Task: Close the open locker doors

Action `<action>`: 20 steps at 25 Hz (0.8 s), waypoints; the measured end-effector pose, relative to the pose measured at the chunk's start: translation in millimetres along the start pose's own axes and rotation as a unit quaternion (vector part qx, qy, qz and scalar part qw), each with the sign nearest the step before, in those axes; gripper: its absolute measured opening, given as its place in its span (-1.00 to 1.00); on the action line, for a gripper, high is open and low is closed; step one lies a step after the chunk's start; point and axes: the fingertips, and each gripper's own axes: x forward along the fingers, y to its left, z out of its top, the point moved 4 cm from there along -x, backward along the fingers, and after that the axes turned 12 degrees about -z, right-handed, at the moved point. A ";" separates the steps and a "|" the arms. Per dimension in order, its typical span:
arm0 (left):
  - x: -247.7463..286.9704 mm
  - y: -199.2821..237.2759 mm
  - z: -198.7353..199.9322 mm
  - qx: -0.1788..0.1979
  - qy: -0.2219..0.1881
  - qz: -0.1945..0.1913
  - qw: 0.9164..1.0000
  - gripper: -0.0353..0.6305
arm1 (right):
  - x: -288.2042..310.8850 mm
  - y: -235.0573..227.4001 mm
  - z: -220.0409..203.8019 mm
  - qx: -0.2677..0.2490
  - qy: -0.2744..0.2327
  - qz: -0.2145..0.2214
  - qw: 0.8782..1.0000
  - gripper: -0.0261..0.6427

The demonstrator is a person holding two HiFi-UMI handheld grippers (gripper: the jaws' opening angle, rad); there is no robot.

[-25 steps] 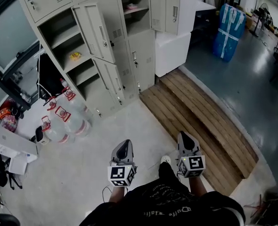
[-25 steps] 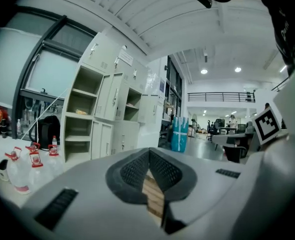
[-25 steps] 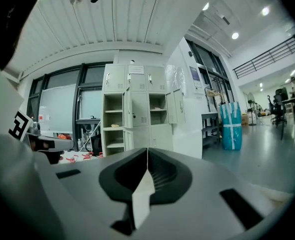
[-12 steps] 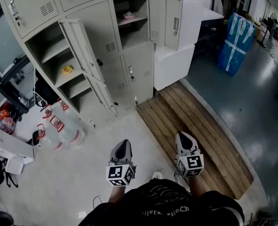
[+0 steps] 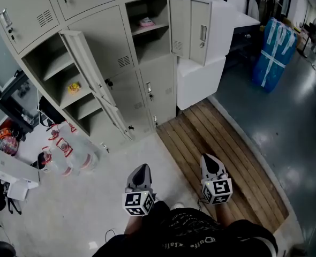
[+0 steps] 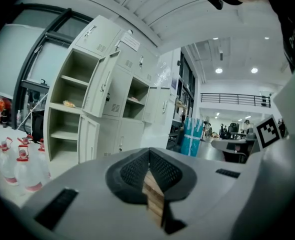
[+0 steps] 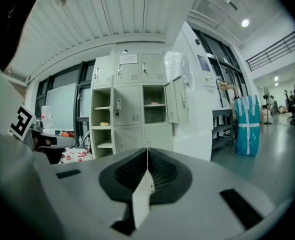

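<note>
both grippers hang low in front of the person, far from the lockers [image 5: 112, 42]. the left gripper [image 5: 142, 169] has its jaws together with nothing in them, and the right gripper [image 5: 210, 158] is the same, so i think the doors can only be pushed with the tips, not gripped.

three doors stand open. the upper door [image 5: 87, 66] on the left swings out toward the near side, and the lower door [image 5: 117, 119] hangs just under it. the right door [image 5: 179, 25] is open at the top, beside the white box [image 5: 201, 82].

what could go wrong: a hard push may make a door bounce open again, because nothing holds it at the end. a closed tip can also slip off the smooth metal and hit the next door. the bottles [image 5: 67, 154] stand on the floor near the left lockers, so a step to that side could knock them over. the edge of the wood platform [image 5: 222, 138] lies just right of the straight path and could catch a foot.

open room: the grey floor between the person and the lockers is free, and it is the widest way in. the left side is crowded, and the right door is hemmed by the box.
</note>
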 end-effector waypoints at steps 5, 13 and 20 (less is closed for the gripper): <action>25.8 27.6 -0.5 -0.010 0.007 0.006 1.000 -0.87 | 29.7 10.4 -4.3 -0.001 0.008 0.007 1.000 -0.90; 110.6 82.2 31.9 0.023 0.003 -0.052 0.998 -0.87 | 116.7 18.0 22.2 0.007 -0.004 -0.030 1.000 -0.90; 173.2 133.2 63.5 0.038 0.002 -0.077 0.996 -0.87 | 187.7 29.8 42.7 0.027 -0.019 -0.058 0.998 -0.90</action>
